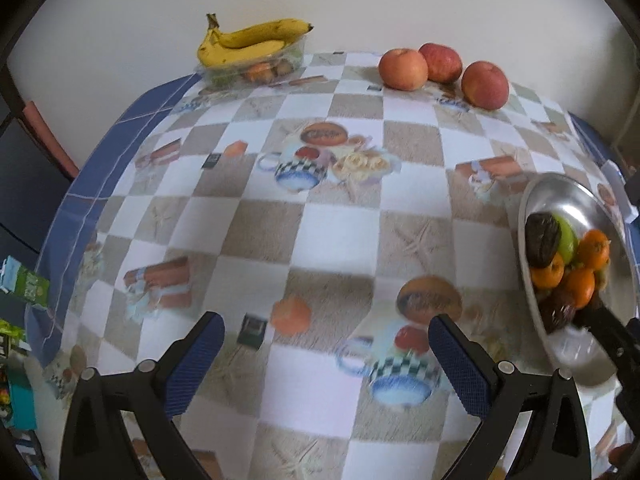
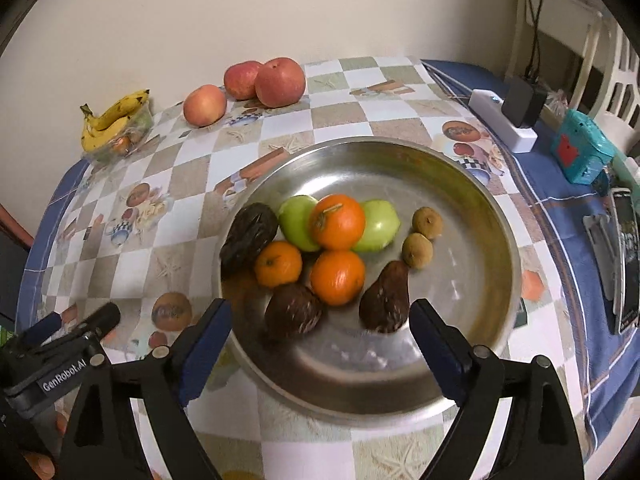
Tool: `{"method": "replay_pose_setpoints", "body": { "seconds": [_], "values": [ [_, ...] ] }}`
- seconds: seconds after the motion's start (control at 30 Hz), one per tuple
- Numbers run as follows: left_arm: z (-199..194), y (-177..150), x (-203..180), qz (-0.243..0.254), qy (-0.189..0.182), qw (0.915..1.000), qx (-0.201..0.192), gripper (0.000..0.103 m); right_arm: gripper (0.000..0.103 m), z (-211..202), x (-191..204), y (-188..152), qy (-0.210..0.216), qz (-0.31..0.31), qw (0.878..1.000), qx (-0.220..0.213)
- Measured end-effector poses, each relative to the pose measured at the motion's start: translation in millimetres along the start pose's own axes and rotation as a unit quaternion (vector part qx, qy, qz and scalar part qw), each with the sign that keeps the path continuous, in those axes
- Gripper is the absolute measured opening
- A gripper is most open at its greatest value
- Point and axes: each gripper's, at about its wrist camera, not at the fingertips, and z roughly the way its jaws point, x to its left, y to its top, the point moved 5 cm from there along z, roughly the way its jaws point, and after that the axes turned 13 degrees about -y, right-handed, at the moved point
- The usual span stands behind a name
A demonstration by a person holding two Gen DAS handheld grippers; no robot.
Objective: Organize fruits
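Note:
A steel bowl [image 2: 472,280] on the checked tablecloth holds three oranges [image 2: 338,222], two green fruits [image 2: 380,224], dark brown fruits [image 2: 384,300] and two small brown ones [image 2: 428,222]. My right gripper [image 2: 320,340] is open and empty, hovering over the bowl's near rim. The bowl also shows in the left wrist view [image 1: 560,200] at the right edge. My left gripper [image 1: 326,344] is open and empty above bare tablecloth. Three red apples [image 1: 440,70] lie at the table's far edge. Bananas [image 1: 248,40] rest on a clear tray of fruit [image 1: 256,70] at the far left.
A white power strip with a black adapter [image 2: 516,116], a teal toy [image 2: 580,152] and a phone [image 2: 626,264] lie on the blue cloth at the right. A wall stands behind the table. Green boxes [image 1: 28,284] sit beyond the table's left edge.

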Motion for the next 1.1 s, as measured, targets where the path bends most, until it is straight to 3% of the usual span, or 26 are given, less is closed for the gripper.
{"method": "replay_pose_setpoints", "body": {
  "seconds": [0.13,0.6,1.1],
  "values": [
    [-8.7,-4.8,4.6,-0.007,-0.014,0.9999,-0.004,0.103,0.09,-11.8,2.0,-7.3,0.003,-0.006,1.0,-0.011],
    [-14.5,-7.7,4.2,0.007,-0.005,1.0,0.001,0.103,0.09,-20.1,1.8,-7.8,0.007,-0.005,1.0,-0.023],
    [-12.6,-6.9,5.0,0.002,-0.016,0.9998,0.006,0.103,0.09,-14.4,4.9,-7.9,0.006,-0.015,1.0,-0.014]
  ]
}}
